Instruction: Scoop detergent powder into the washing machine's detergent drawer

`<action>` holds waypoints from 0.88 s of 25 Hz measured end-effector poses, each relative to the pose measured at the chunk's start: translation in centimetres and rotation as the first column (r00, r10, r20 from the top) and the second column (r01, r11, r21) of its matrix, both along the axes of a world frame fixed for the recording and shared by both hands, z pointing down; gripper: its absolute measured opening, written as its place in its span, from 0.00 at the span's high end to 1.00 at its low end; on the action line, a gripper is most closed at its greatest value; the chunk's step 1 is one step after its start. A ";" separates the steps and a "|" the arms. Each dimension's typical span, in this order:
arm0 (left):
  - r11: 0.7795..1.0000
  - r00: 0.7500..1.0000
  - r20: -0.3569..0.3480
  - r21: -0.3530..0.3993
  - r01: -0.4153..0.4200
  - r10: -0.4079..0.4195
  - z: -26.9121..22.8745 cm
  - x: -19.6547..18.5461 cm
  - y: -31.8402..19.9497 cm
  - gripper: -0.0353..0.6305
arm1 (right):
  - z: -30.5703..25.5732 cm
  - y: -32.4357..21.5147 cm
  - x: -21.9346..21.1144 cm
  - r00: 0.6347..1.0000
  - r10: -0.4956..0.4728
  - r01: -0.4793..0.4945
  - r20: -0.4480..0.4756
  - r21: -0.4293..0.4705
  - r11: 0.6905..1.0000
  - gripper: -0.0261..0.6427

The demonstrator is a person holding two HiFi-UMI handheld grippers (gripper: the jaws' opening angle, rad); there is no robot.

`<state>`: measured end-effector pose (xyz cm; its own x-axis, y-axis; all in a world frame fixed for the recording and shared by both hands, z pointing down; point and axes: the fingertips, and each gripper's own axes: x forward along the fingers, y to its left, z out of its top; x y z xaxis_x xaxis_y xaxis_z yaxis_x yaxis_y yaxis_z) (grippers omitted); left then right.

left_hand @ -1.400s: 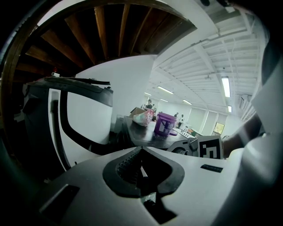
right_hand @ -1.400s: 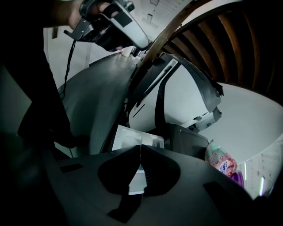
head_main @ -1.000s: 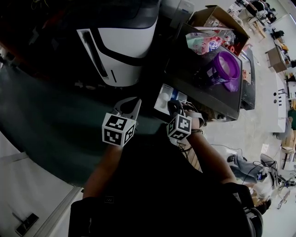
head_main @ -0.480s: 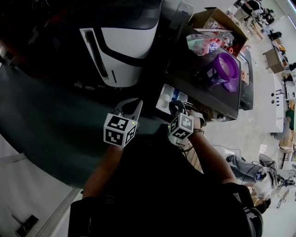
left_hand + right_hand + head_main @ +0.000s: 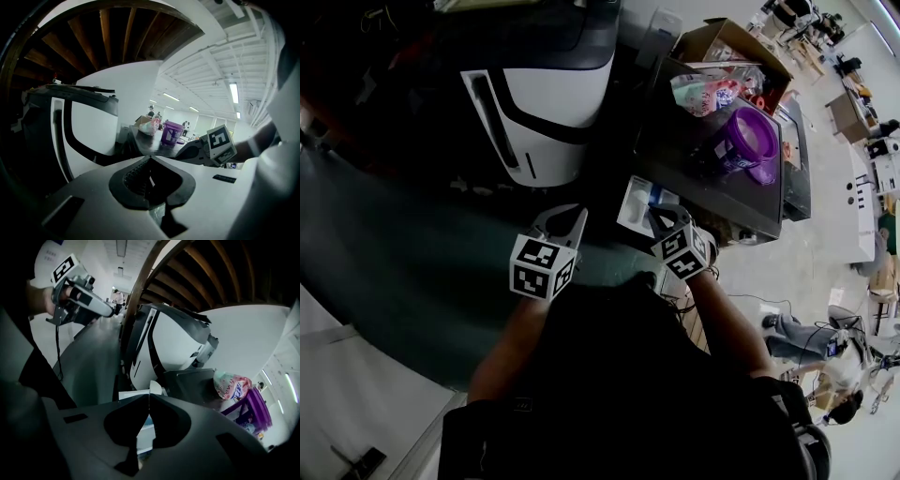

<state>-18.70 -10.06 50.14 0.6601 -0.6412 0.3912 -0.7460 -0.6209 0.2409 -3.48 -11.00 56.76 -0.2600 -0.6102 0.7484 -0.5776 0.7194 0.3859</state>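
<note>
Head view: washer [image 5: 548, 103] white with dark trim, at top centre. To its right is a dark table [image 5: 694, 178] carrying a purple tub [image 5: 752, 141], a detergent bag [image 5: 705, 92] and a cardboard box [image 5: 733, 36]. White drawer [image 5: 636, 202], with blue inside, sits low between washer and table. Left gripper [image 5: 562, 223] points at the washer base. Right gripper [image 5: 667, 217] is just beside the drawer's near edge. The two grippers are apart.

Left gripper view: left gripper [image 5: 150, 158] jaws together, tips meeting, nothing between. Washer [image 5: 89, 133] ahead-left, tub [image 5: 171, 133] and bag [image 5: 151, 125] beyond. Right gripper [image 5: 180, 153] comes in from the right.

Right gripper view: right gripper [image 5: 149, 396] jaws together, empty. Drawer [image 5: 129, 393] is directly behind the tips. Washer [image 5: 176, 348] beyond, bag [image 5: 232, 384] and tub [image 5: 251, 411] to the right, left gripper [image 5: 110, 311] upper left.
</note>
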 end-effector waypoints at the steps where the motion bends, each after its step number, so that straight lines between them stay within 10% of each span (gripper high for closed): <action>1: 1.000 1.000 0.002 0.001 -0.005 0.005 -0.1 0.3 -0.1 0.94 | -0.4 -0.1 0.3 0.999 0.021 -0.021 0.038 -0.001 1.000 0.93; 9: 0.999 0.999 0.032 0.015 -0.039 0.039 -1.4 3.8 -1.0 0.94 | -3.6 -1.5 3.4 0.886 0.192 -0.172 0.421 -0.084 0.981 0.93; 14: 0.998 0.998 0.029 0.023 -0.056 0.056 -2.8 7.8 -2.2 0.94 | -6.1 -1.8 6.4 0.752 0.228 -0.187 0.619 -0.132 0.974 0.93; 22: 0.996 0.996 0.041 0.041 -0.080 0.079 -4.4 15.6 -3.6 0.94 | -9.5 -1.3 12.4 0.582 0.250 -0.150 0.774 -0.199 0.968 0.93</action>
